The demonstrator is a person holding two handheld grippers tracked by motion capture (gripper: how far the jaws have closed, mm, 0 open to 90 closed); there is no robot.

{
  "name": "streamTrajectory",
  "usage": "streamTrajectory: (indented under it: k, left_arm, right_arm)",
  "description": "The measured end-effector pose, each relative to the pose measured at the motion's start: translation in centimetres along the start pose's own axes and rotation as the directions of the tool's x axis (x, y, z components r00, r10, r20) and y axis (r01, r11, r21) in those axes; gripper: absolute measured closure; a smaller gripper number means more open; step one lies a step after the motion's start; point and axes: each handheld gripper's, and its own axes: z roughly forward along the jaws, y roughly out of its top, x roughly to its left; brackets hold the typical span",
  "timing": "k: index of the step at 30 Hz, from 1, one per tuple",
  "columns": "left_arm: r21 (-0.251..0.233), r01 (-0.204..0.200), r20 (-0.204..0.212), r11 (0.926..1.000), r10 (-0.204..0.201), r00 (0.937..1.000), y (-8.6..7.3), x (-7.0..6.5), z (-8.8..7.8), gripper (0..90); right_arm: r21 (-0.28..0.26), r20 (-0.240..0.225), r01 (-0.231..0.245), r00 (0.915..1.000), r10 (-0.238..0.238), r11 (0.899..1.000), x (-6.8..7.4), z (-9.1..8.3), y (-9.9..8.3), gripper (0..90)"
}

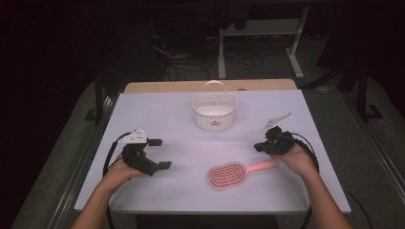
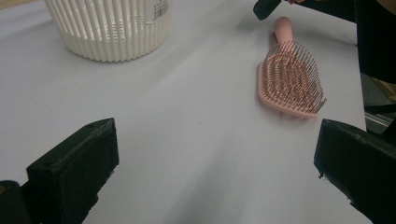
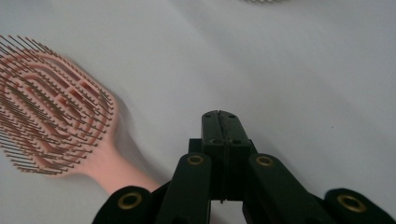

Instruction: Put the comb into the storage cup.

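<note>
Right claw (image 1: 261,145), jaws pressed together on nothing, hovers low just beside the pink hairbrush (image 1: 234,173) handle; left claw (image 1: 160,153) rests with jaws apart on the worktop (image 1: 181,119).

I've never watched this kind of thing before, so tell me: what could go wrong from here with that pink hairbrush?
The right tongs are shut with nothing between them, beside the hairbrush handle rather than around it; they would probably have to reopen, or may just nudge the brush aside. The brush also lies near the table's front edge, so a push might slide it off. The basket is light and could tip if bumped.
</note>
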Motion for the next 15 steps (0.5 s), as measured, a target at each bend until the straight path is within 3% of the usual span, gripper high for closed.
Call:
streamTrajectory:
  k: [15]
  left_arm:
    - [-0.005,0.006,0.002,1.0,-0.006,1.0,-0.1,0.0,-0.1,0.0]
  right_arm:
    - [0.069,-0.006,-0.004,1.0,0.004,0.998,-0.3,0.5,-1.1,88.7]
